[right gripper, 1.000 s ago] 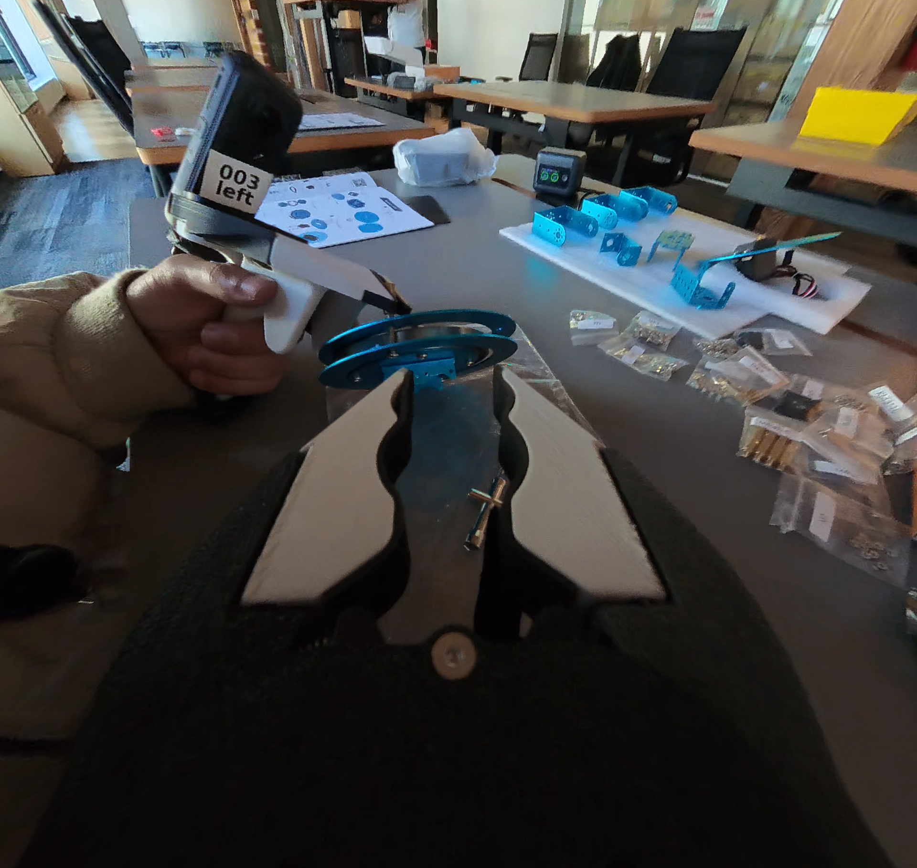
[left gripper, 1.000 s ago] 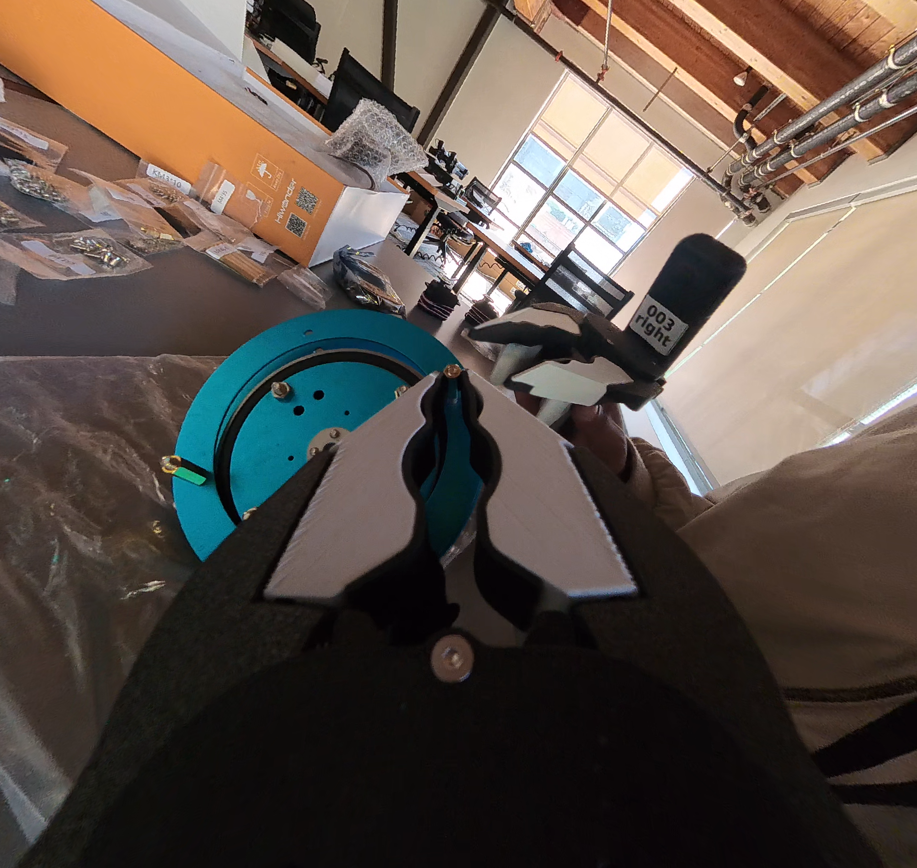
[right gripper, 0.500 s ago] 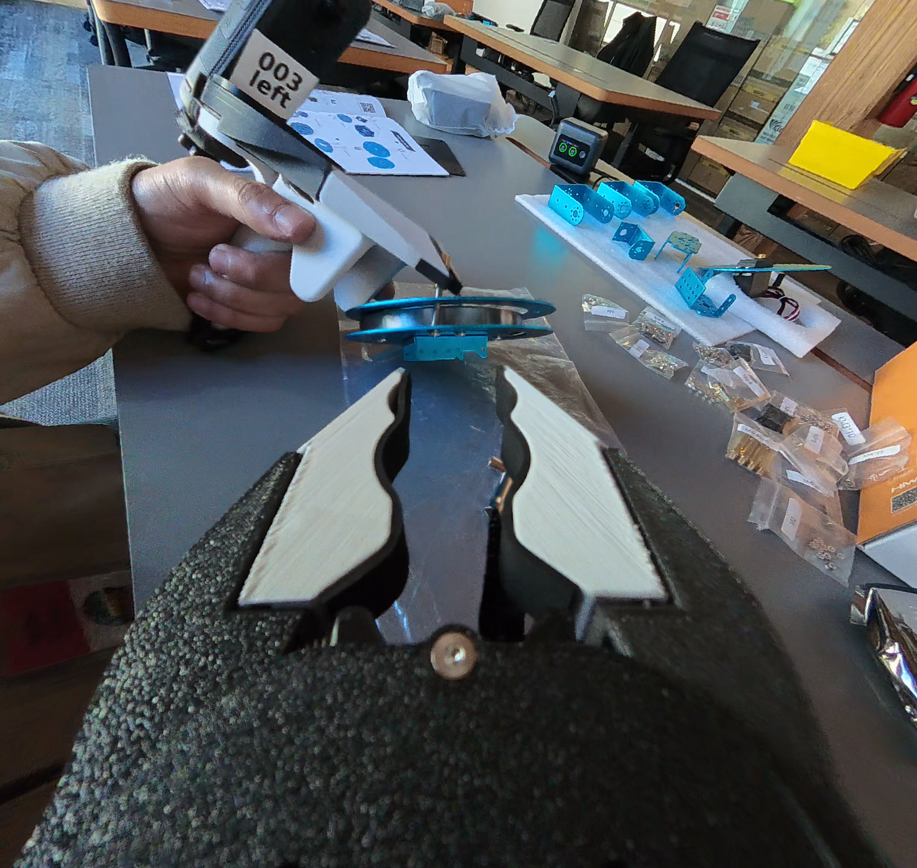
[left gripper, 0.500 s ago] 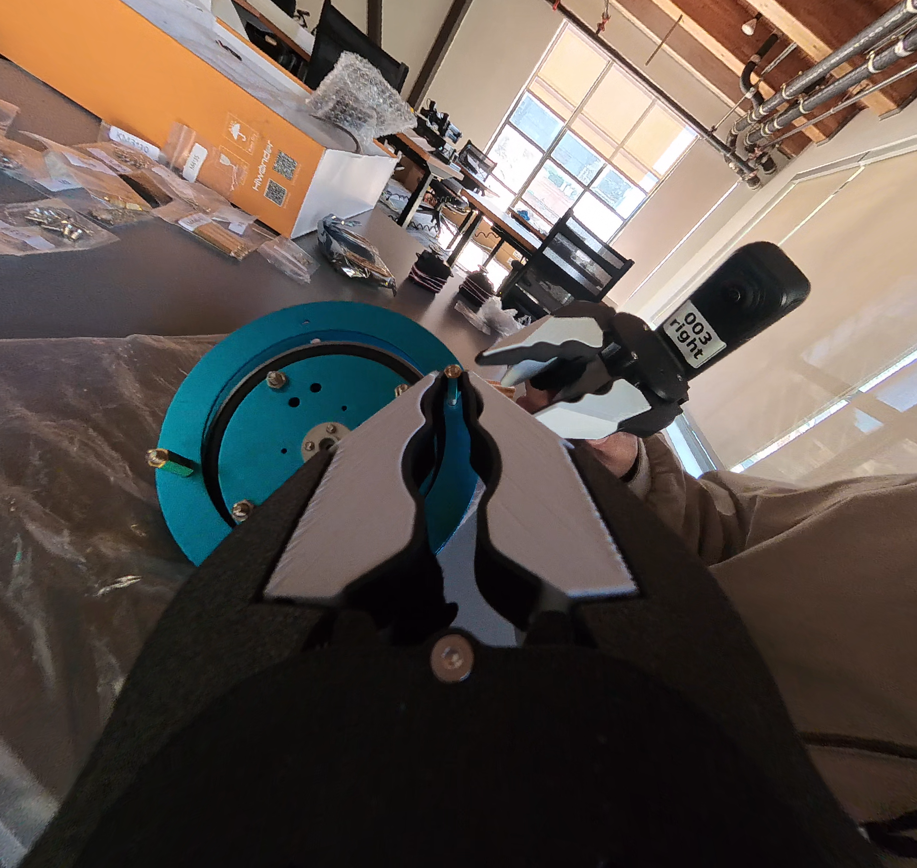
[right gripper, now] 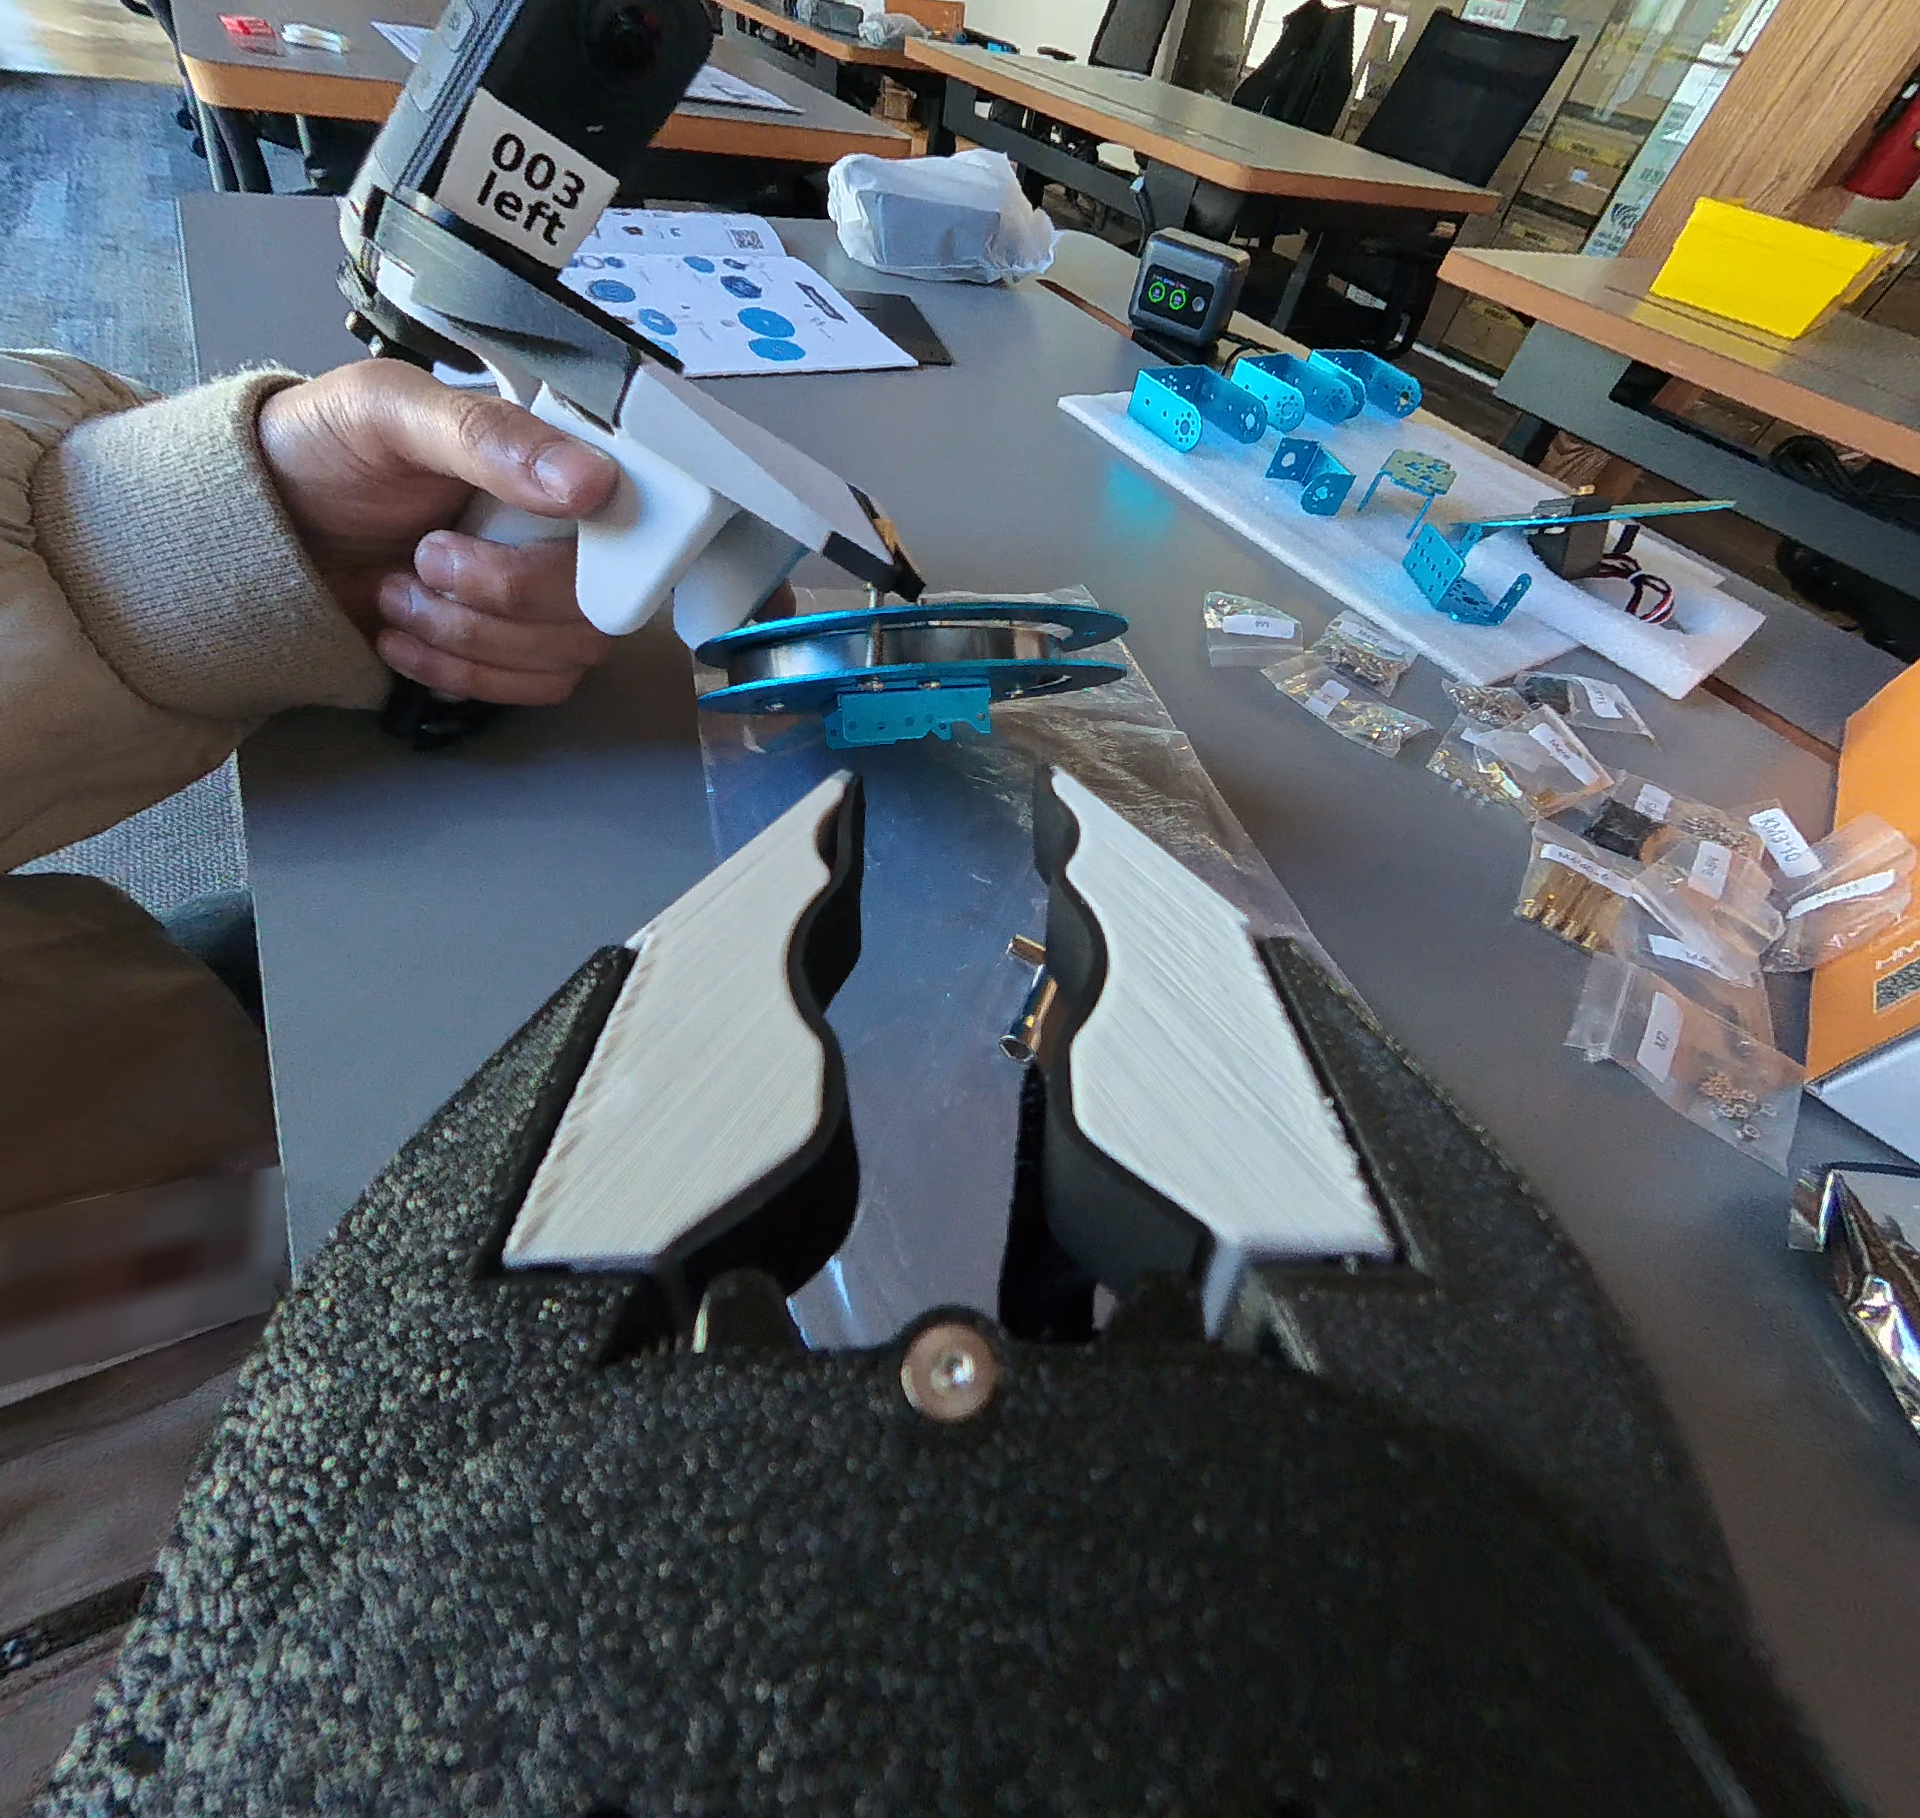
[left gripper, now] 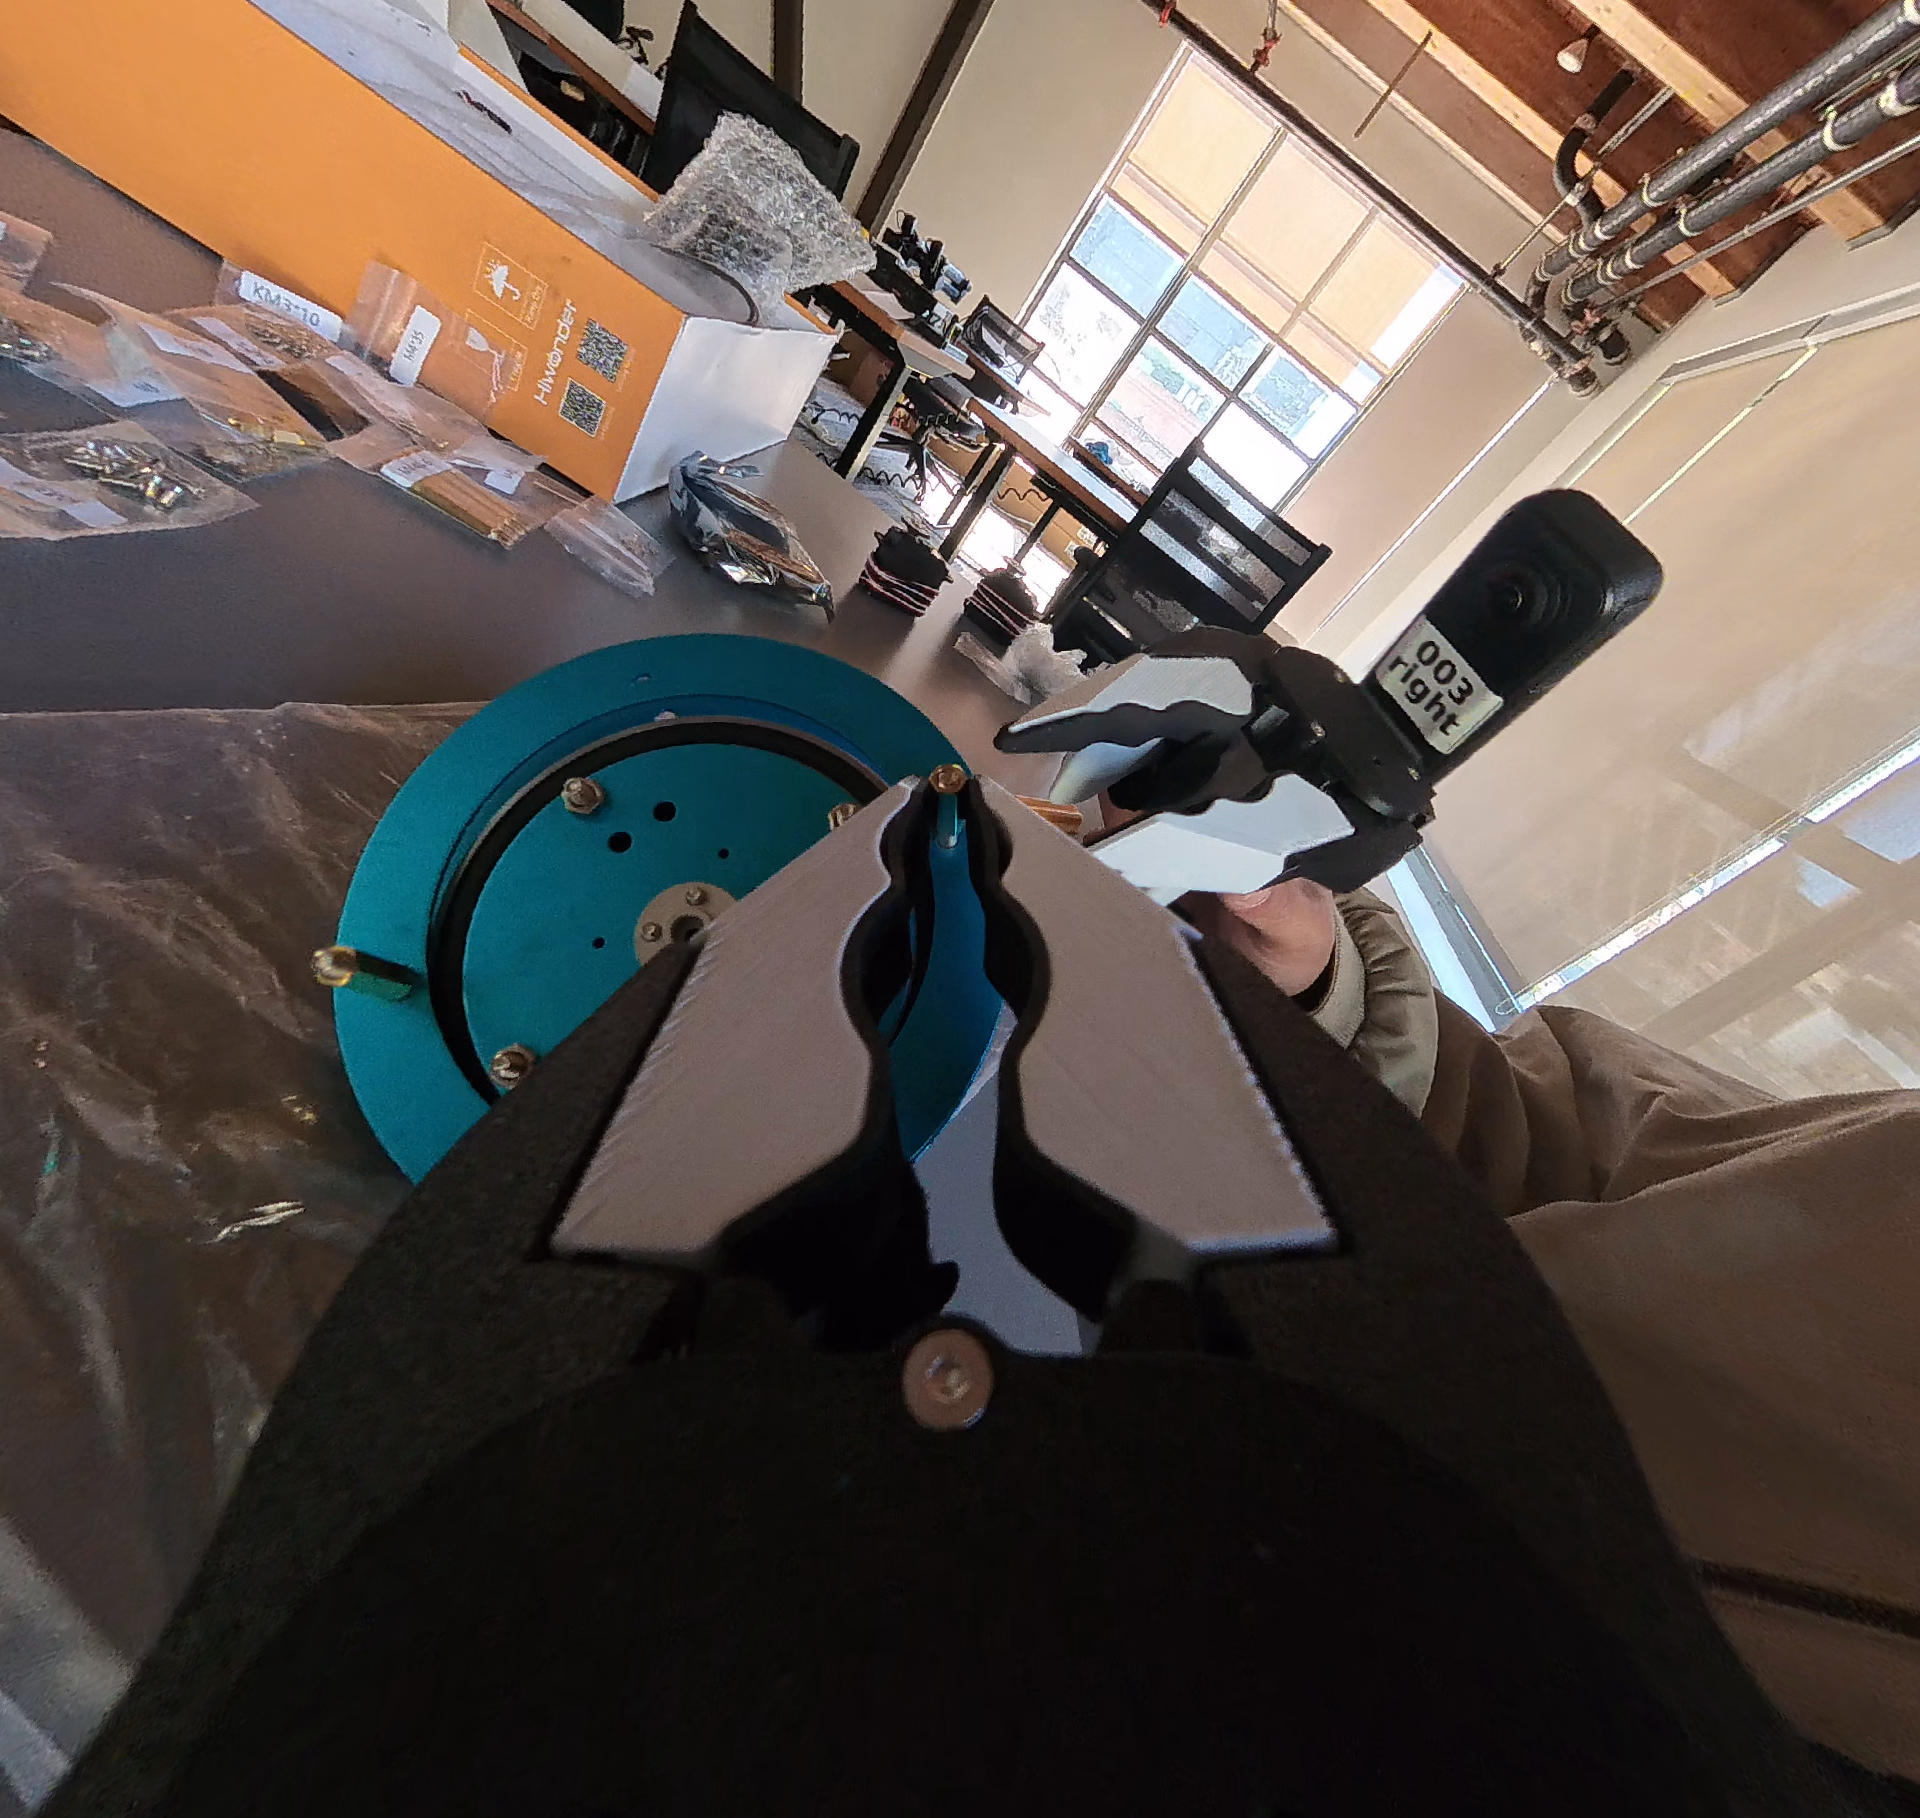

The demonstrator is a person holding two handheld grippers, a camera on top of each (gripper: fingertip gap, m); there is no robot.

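A blue round two-plate disc assembly (left gripper: 540,833) lies on a silvery plastic bag (right gripper: 935,885) on the grey table. Brass standoffs stand on its rim. My left gripper (left gripper: 940,794) is shut on one brass standoff (left gripper: 947,781) at the disc's near rim; it also shows in the right wrist view (right gripper: 902,575), tips down on the disc (right gripper: 914,646). My right gripper (right gripper: 948,779) is open and empty, held back from the disc above the bag. A small metal cross wrench (right gripper: 1023,1020) lies by its right finger. The right gripper also shows in the left wrist view (left gripper: 1044,771).
A white foam sheet (right gripper: 1621,615) with several blue brackets lies at the far right. Small bags of screws and brass parts (right gripper: 1558,760) lie in front of an orange box (left gripper: 312,189). An instruction sheet (right gripper: 748,314) and a wrapped white bundle (right gripper: 935,210) lie behind the disc. Some 5 centimeters of space lies between my two pairs of fingers.
My right gripper has drawn back and up from the disc, still open. My left gripper has stayed shut on the standoff, shifting its angle only slightly.
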